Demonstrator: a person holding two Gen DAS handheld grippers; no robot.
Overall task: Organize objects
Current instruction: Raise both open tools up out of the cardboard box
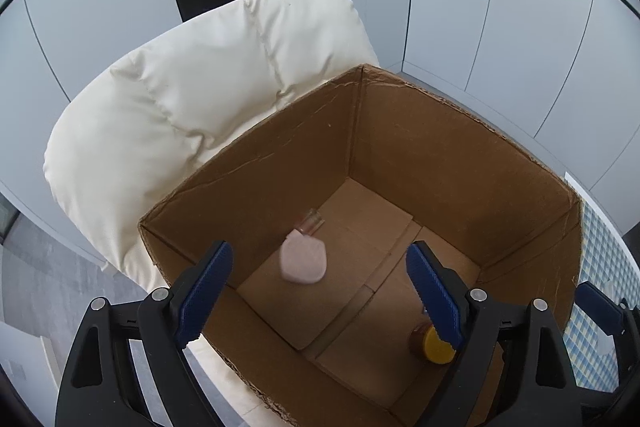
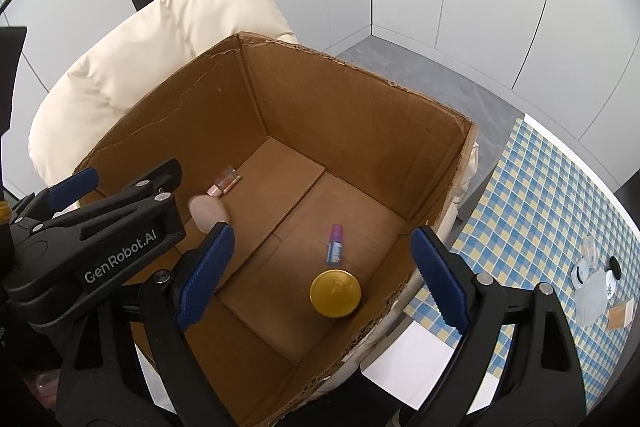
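box (image 2: 360, 99) on the cream chair (image 2: 160, 39), already holding a gold-lidded jar (image 2: 335, 293), a small purple-capped bottle (image 2: 334, 247), a little pink-capped bottle (image 2: 225, 183) and a blurry pale pink thing (image 1: 303, 261), maybe mid-drop, hard to tell. left gripper (image 1: 320, 287) over the box, jaws wide, nothing between them. right gripper (image 2: 324, 275) same deal, wide open and empty. looks partway done: still a few clear items (image 2: 592, 287) sitting on the checkered table (image 2: 540, 187) off to the right, probably next to go in.

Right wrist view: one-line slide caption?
Open right claw above cardboard box holding gold-lidded jar, small purple-capped bottle.
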